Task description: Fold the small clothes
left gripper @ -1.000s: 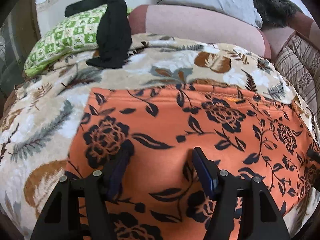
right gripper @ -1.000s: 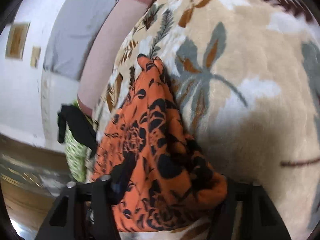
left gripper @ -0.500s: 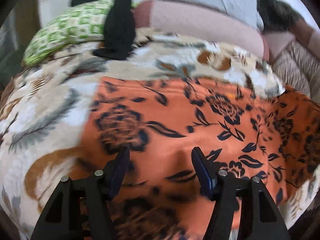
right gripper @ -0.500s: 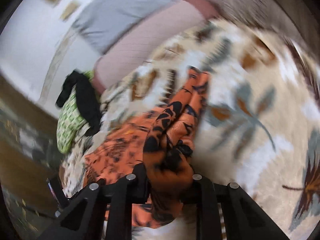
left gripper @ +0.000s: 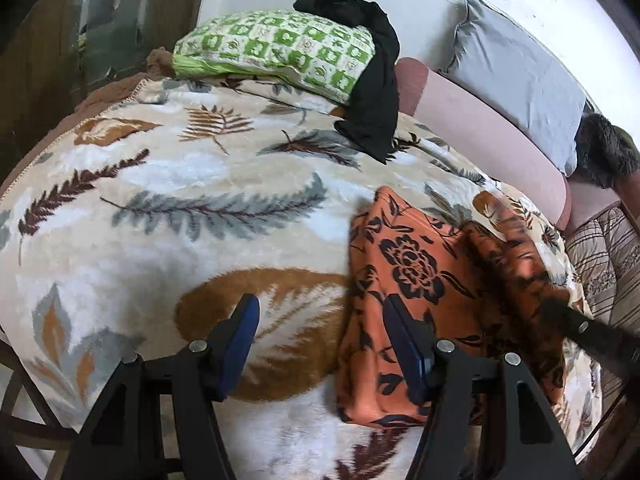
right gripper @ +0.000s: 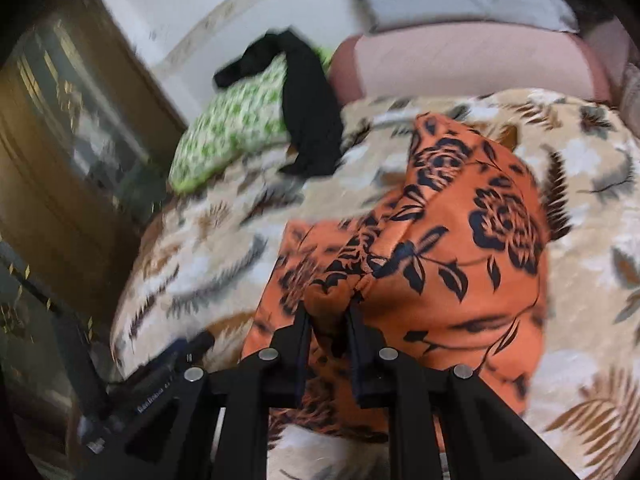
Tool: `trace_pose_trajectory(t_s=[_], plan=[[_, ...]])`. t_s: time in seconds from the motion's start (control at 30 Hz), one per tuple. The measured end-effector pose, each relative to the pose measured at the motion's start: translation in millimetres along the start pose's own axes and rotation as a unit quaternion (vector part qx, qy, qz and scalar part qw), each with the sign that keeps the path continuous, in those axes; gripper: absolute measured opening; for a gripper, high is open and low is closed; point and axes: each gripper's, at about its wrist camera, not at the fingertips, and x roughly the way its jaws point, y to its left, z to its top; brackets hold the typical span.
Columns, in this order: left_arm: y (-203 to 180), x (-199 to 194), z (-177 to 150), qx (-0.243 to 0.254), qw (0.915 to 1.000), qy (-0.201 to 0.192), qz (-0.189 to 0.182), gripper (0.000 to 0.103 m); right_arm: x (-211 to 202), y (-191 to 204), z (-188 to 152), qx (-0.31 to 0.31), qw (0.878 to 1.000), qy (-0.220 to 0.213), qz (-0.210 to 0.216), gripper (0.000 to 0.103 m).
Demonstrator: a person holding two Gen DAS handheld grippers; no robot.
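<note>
A leaf-patterned blanket (left gripper: pixel 168 208) is covering the bed and filling most of both views. On it, at about four o'clock in the left wrist view, an orange floral garment (left gripper: pixel 404 280) is lying partly doubled over, one side raised in a fold. A green checked pillow (left gripper: pixel 276 50) is sitting at twelve o'clock with a black garment (left gripper: pixel 376 92) draped over its right end and trailing onto the blanket. The right gripper (right gripper: pixel 330 312) is pinching a bunched edge of the orange floral garment, its jaws having just been closing on the cloth. The left gripper (left gripper: pixel 320 320) is hovering with jaws spread, holding nothing, its right finger over the garment's left edge and its left finger over bare blanket.
</note>
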Motion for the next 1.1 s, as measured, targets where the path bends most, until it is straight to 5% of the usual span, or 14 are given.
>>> trace_pose_trajectory(t_s=[0.37, 0.43, 0.57, 0.63, 0.67, 0.7, 0.77, 0.93, 0.97, 1.0, 1.1], plan=[[30.9, 7.6, 0.0, -0.056, 0.9976, 0.026, -0.03, 0.065, 2.5, 60.3, 6.5, -0.053, 0.996, -0.014, 0.068, 0.01], [30.9, 9.4, -0.2, -0.058, 0.9972, 0.03, -0.035, 0.065, 16.9, 67.2, -3.4, -0.073, 0.994, 0.028, 0.081, 0.011], [16.9, 7.0, -1.0, -0.049, 0.9916, 0.047, -0.11, 0.065, 5.0, 24.9, -29.9, -0.015, 0.997, 0.008, 0.071, 0.014], [-3.9, 9.4, -2.8, -0.032, 0.985, 0.067, -0.156, 0.066, -14.7, -10.0, -37.6, 0.035, 0.998, -0.02, 0.053, 0.037], [-18.6, 13.6, -4.0, -0.025, 0.9782, 0.086, -0.188, 0.067, -25.6, -31.5, -42.2, 0.065, 0.997, -0.032, 0.037, 0.07], [-29.4, 17.9, -4.5, -0.02, 0.9726, 0.102, -0.208, 0.071, -33.6, -46.3, -45.2, 0.087, 0.995, -0.044, 0.025, 0.079], [-55.9, 35.4, -5.1, -0.003, 0.96, 0.144, -0.24, 0.073, -46.4, -74.5, -49.3, 0.124, 0.99, -0.053, 0.03, 0.079], [-76.4, 73.1, -19.2, -0.018, 0.9569, 0.208, -0.202, 0.072, -61.4, -105.4, -56.3, 0.152, 0.985, -0.069, 0.05, 0.079], [-77.6, 73.3, -20.7, -0.014, 0.9574, 0.206, -0.201, 0.06, -61.2, -107.5, -56.9, 0.15, 0.985, -0.07, 0.053, 0.079], [-82.4, 74.8, -22.1, 0.004, 0.9546, 0.212, -0.209, 0.013, -58.9, -110.6, -57.1, 0.147, 0.985, -0.069, 0.055, 0.079], [-87.5, 75.4, -22.0, 0.009, 0.9505, 0.223, -0.217, 0.01, -52.6, -115.6, -55.8, 0.152, 0.985, -0.059, 0.063, 0.079]])
